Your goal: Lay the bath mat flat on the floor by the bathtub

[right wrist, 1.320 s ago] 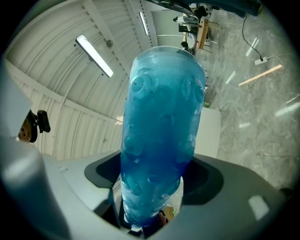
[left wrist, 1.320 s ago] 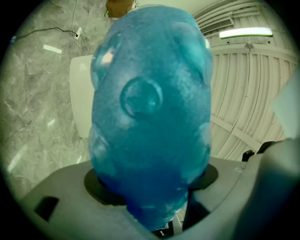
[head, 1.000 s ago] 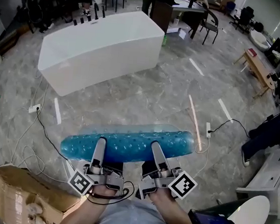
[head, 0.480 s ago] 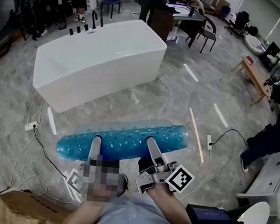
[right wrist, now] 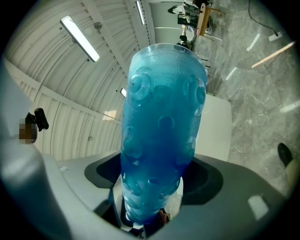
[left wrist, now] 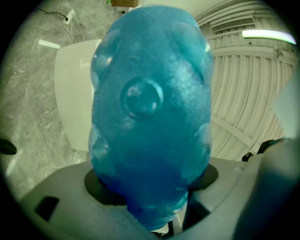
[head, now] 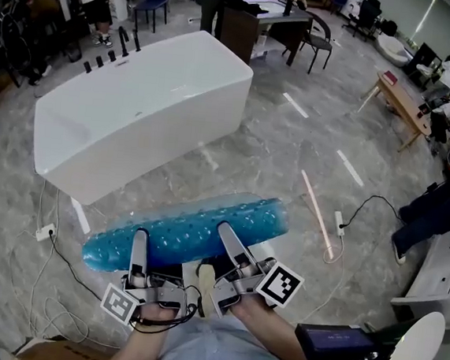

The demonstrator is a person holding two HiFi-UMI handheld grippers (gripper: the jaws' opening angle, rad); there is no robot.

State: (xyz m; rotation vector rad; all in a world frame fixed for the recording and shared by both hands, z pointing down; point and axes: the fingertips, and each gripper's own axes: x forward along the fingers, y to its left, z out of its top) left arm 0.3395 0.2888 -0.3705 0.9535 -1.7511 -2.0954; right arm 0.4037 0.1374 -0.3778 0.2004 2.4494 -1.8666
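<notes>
Translucent blue bath mat (head: 189,223) (dimpled), bunched long, left gripper (head: 138,238) and right gripper (head: 226,232) fingers (head: 234,251) clamping it

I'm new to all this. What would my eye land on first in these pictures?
The bright blue bath mat, studded with round bumps, stands out first: it stretches across the lower middle of the head view, clamped by the left gripper and the right gripper. Just beyond it, on the grey marbled floor, sits a big white bathtub.
</notes>
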